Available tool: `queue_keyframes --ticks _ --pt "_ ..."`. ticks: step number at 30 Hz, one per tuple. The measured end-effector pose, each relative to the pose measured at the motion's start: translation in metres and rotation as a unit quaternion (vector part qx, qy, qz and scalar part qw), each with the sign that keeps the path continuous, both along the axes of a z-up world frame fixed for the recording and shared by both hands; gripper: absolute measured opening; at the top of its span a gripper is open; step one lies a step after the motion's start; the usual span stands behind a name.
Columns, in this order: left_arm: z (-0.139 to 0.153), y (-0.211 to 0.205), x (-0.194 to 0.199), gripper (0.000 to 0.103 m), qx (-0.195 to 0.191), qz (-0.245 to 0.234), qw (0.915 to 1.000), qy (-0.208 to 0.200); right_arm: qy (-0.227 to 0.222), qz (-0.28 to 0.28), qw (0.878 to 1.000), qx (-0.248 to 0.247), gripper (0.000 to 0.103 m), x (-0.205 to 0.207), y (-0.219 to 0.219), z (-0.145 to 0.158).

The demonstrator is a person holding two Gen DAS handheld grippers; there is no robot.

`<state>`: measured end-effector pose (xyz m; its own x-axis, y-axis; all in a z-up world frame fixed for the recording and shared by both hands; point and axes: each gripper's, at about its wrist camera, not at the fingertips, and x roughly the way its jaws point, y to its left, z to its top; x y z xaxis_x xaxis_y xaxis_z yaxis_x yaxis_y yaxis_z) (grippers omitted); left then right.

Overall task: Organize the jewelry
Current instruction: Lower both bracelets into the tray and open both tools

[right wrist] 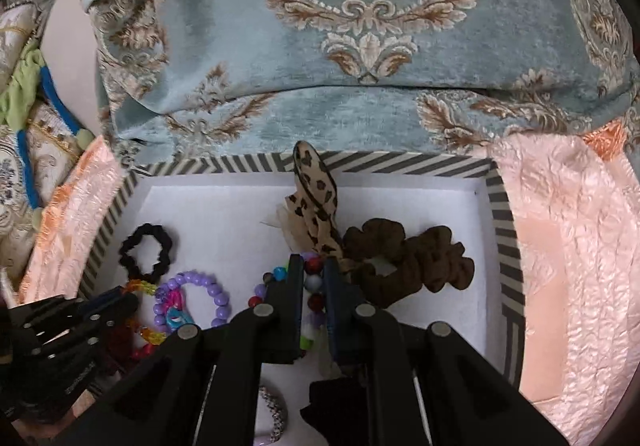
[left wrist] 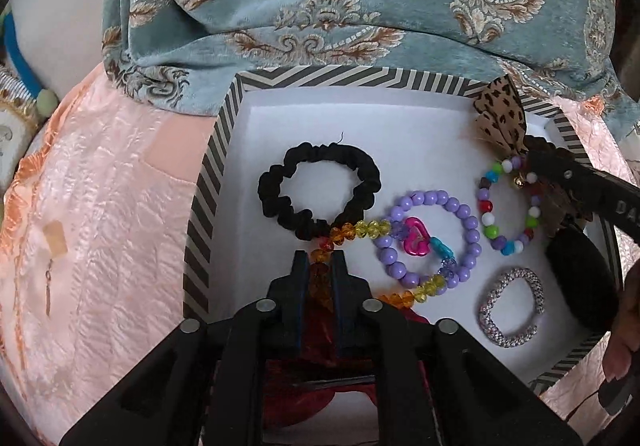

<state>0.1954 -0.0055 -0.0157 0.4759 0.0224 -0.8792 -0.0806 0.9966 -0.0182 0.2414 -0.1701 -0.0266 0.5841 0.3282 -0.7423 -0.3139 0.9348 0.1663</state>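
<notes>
Left gripper [left wrist: 320,260] clamps the amber bead bracelet [left wrist: 362,230] near the box's [left wrist: 208,182] front edge. Right gripper [right wrist: 313,266] clamps the multicolored bead bracelet [right wrist: 314,300] mid-box.

glossy plastic purple bead bracelet [left wrist: 430,238] lying beside matt cloth black scrunchie [left wrist: 319,190], both sitting on smooth white box floor [left wrist: 400,126]

Bare box floor [left wrist: 400,126] behind black scrunchie [left wrist: 320,190]

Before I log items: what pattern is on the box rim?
Grey-and-white diagonal stripes on the box rim, clearest in the left wrist view.
</notes>
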Motion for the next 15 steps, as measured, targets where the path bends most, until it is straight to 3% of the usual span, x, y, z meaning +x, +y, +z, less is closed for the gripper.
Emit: queue_keyframes --ticks 6,15 --pt "0.005 0.0 -0.004 0.009 -0.008 0.002 0.9999 -0.014 -0.021 -0.004 1.0 0.022 0.015 -0.011 -0.008 0.013" --pt "0.031 0.002 -0.032 0.009 -0.007 -0.005 0.9987 -0.051 -0.057 0.017 0.998 0.0 0.015 -0.061 -0.006 0.031"
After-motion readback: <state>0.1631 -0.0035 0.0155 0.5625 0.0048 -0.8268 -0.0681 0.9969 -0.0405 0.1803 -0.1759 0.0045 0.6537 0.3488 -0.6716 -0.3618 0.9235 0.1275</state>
